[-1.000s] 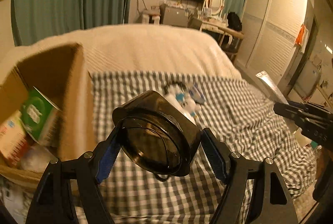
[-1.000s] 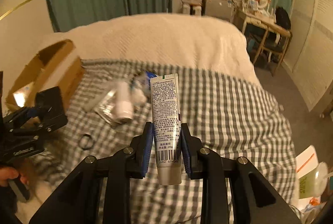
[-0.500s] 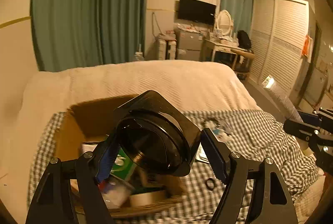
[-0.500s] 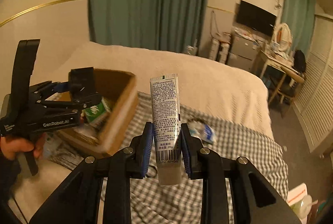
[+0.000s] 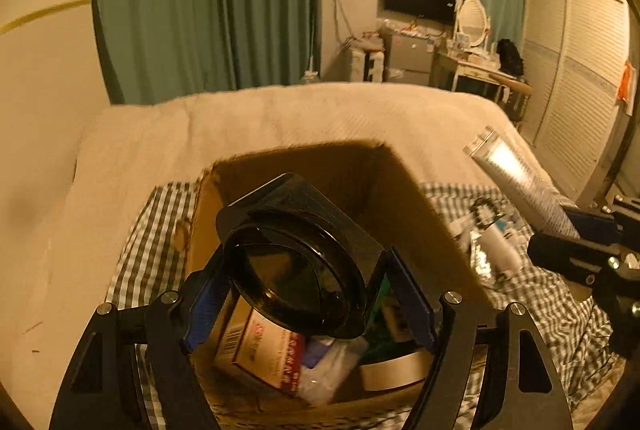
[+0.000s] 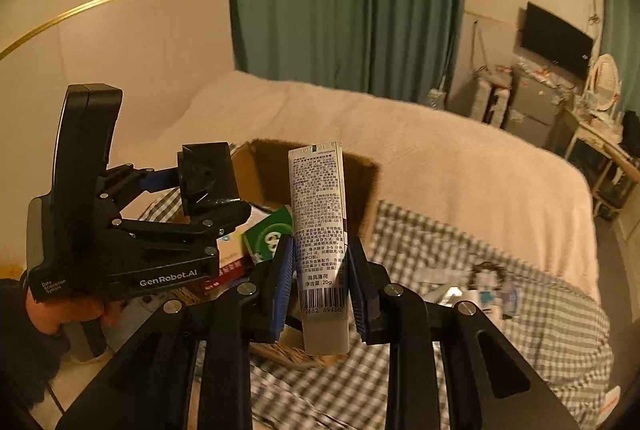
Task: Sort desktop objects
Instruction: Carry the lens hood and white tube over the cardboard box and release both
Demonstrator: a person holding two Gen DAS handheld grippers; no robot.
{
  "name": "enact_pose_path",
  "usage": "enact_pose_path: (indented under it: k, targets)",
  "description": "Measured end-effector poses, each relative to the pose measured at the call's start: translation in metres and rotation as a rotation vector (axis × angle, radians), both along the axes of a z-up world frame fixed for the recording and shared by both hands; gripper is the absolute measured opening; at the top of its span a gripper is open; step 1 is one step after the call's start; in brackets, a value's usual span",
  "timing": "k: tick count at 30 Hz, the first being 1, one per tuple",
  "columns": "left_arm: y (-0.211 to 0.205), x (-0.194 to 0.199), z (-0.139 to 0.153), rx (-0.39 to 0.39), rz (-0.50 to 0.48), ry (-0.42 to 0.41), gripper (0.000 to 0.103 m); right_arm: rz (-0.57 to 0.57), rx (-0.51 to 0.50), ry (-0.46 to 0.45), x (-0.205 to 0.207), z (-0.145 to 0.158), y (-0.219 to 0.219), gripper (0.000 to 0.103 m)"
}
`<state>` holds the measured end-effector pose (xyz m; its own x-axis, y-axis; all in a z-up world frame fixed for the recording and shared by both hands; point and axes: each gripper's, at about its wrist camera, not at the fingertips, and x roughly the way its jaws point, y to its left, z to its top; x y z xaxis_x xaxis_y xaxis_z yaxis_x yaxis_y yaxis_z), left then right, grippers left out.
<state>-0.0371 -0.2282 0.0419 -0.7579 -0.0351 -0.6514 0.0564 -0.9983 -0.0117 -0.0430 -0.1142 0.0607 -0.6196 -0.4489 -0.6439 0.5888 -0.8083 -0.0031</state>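
**Both hands now over the box, each carrying one thing**

Since a second ago both grippers have swung off the checked cloth and onto the cardboard box (image 5: 404, 198), which sat at the left edge of the views back then. Left gripper (image 5: 308, 290) is clamped on one dark smoky plastic container (image 5: 296, 262), hanging right above the open box, so the drop is basically straight down. Right gripper (image 6: 320, 282) pinches one tube (image 6: 320, 230), long axis standing upright between the pads, printed side facing the camera; the box (image 6: 360, 186) lies just beyond and to its left. Left hand is the nearer one to the opening.

Count: two grippers, one container, one tube, one box. Inside it there's a green carton (image 6: 268, 234) plus maybe three or four other packs, too blurry to call. A few leftovers (image 6: 480, 290) sit on the cloth at right.
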Motion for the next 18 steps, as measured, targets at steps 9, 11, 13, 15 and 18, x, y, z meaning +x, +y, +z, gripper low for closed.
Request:
enact_pose_path:
  k: [9, 11, 13, 15, 18]
  targets:
    - [-0.014, -0.017, -0.037, 0.009, 0.022, -0.066, 0.079, 0.018, -0.007, -0.121, -0.032, -0.051, -0.017, 0.026]
    - [-0.016, -0.020, -0.042, 0.017, 0.030, -0.089, 0.082, 0.007, -0.014, -0.132, -0.035, -0.058, -0.017, 0.026]
    - [-0.016, -0.021, -0.045, 0.005, 0.033, -0.100, 0.092, 0.004, -0.017, -0.130, -0.037, -0.061, -0.015, 0.039]
    - [-0.014, -0.017, -0.043, -0.047, 0.052, -0.092, 0.101, -0.019, -0.019, -0.114, -0.038, -0.061, -0.008, 0.073]
    - [-0.006, -0.014, -0.035, -0.097, 0.041, -0.076, 0.101, -0.044, -0.057, -0.086, -0.036, -0.054, -0.001, 0.078]
